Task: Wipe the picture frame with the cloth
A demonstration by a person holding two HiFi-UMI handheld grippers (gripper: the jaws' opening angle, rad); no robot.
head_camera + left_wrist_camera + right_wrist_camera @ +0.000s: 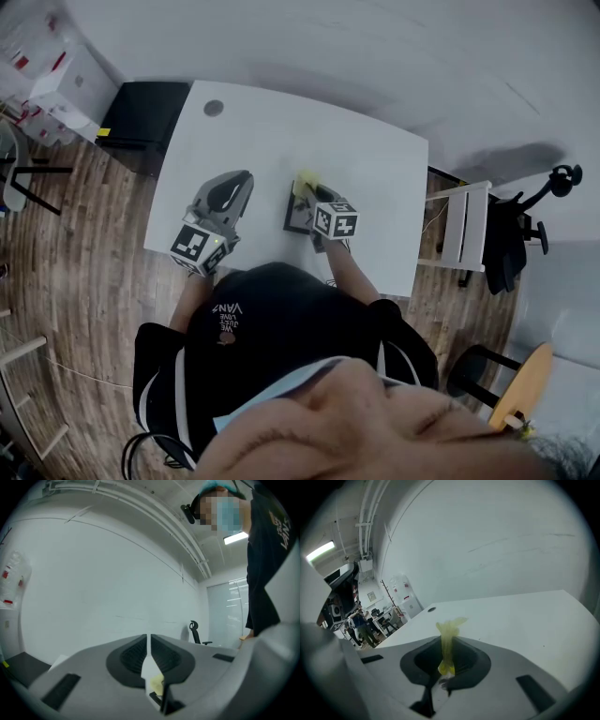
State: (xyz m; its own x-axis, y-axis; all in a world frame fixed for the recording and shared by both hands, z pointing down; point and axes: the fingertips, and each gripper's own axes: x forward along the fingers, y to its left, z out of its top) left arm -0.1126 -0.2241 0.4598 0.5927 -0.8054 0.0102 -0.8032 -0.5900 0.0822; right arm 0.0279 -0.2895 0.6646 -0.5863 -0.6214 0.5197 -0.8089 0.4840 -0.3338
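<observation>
White desk [375, 159] stands on a wooden floor [84, 244], and the dark picture frame [294, 217] lies on it about midway along, nearer to the person's edge. Right claw [307, 192] is clenched on the yellow cloth [306, 180], which sticks out between its jaws at the frame's far end. Left claw [236, 183] is beside the frame, toward the desk's left edge, its jaws pressed together with nothing between them.

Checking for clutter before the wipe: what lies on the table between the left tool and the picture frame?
Nothing: in the head view, only bare white table separates the left tool from the picture frame.
</observation>
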